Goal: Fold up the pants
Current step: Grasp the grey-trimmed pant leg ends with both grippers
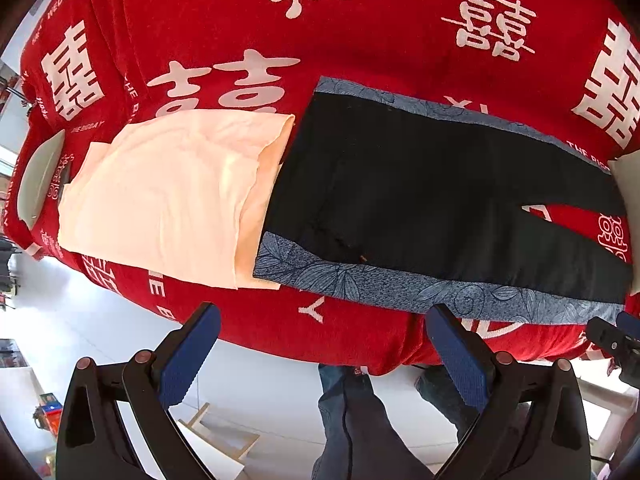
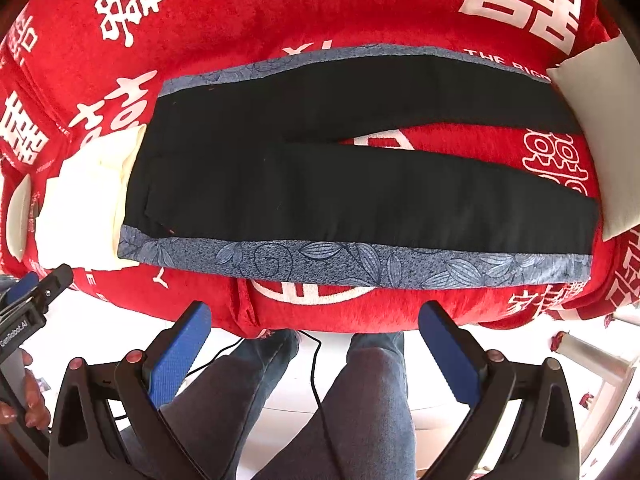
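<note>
Black pants (image 2: 340,184) with blue floral side bands lie flat, legs splayed, on the red-covered table (image 2: 360,12). My left hand-held gripper (image 1: 320,356) and right hand-held gripper (image 2: 316,352) hover released at the near edge. Soft, light, floppy fabric, I judge; best pinched at waistband and hem.

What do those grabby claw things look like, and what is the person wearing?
Each claw is black plastic with two fingers carrying blue textured pads. The left gripper and right gripper match, with round copper-coloured pins at the joints. White lettering marks the left gripper's body in the right wrist view. The person wears blue denim jeans, and a thin black cable hangs in front.
</note>
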